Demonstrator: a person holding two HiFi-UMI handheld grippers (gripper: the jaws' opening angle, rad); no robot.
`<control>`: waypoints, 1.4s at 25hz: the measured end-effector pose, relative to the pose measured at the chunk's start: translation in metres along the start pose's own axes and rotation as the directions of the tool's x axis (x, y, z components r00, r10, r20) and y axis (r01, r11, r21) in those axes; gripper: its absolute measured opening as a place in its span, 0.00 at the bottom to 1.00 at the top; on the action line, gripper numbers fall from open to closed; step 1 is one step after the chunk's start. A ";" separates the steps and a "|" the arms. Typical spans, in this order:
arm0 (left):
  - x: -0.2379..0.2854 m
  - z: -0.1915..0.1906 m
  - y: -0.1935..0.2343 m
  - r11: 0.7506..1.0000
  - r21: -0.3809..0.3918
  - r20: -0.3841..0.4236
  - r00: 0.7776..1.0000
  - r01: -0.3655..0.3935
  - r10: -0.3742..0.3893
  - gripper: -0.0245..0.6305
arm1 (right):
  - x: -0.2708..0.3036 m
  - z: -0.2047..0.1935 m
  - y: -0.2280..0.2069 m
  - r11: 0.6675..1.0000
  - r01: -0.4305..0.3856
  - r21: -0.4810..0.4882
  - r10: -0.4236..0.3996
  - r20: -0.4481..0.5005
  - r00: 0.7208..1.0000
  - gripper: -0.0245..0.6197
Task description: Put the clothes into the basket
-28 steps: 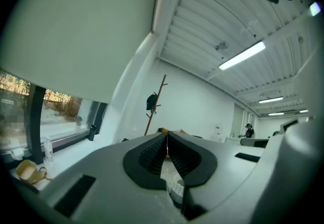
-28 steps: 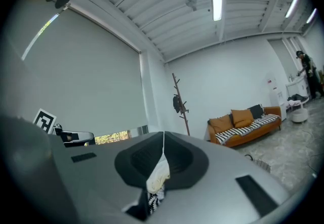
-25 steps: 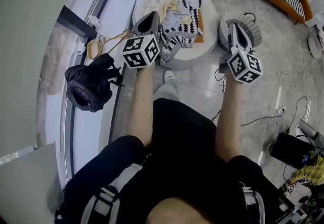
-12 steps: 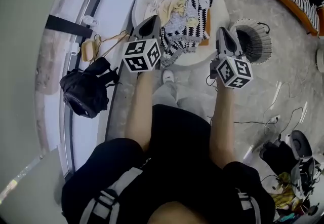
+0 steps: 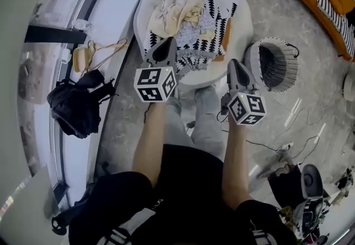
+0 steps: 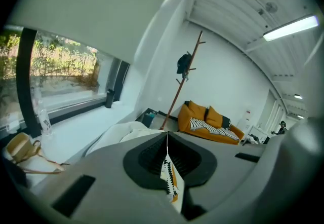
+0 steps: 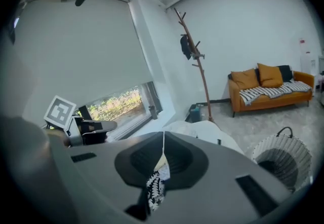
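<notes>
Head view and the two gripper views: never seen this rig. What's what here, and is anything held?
There is no robot. A person holds a two-jaw gripper in each hand, and the marker cubes are part of the grippers. The head view comes from a camera on the person's head, looking steeply down past both arms. Each gripper view comes from a camera on that gripper, looking along its jaws. The left gripper hangs over the near edge of a round white table. The table carries a pile of clothes, including a black-and-white patterned cloth. The right gripper is just off the table's edge, beside a white basket on the floor, which looks empty. Both grippers' jaws meet at the tips. Patterned cloth shows only through the slit behind them, so nothing seems held.
</notes>
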State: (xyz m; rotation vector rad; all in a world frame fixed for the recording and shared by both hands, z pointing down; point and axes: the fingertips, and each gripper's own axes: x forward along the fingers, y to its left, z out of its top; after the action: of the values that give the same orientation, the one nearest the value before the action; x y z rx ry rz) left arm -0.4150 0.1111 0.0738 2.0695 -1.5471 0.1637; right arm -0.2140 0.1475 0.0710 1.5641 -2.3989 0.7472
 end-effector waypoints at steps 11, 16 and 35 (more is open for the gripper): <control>0.109 -0.098 0.040 0.985 -0.049 -0.007 0.986 -0.168 0.167 0.05 | 0.135 -0.081 -0.035 0.947 -0.302 -0.114 0.281 -0.171 0.945 0.06; 0.140 -0.140 0.059 0.974 -0.088 -0.017 0.978 -0.209 0.208 0.05 | 0.181 -0.111 -0.045 0.899 -0.400 -0.178 0.355 -0.237 0.904 0.06; 0.229 -0.190 0.148 0.937 0.147 -0.155 0.929 -0.316 0.337 0.33 | 0.353 -0.146 -0.068 0.785 -0.512 -0.348 0.376 -0.390 0.841 0.38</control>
State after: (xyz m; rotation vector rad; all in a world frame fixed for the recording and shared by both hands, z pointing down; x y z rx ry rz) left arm -0.4333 -0.0187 0.3789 1.8094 -1.7948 0.5630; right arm -0.3219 -0.0850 0.3627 0.6487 -2.4873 0.4166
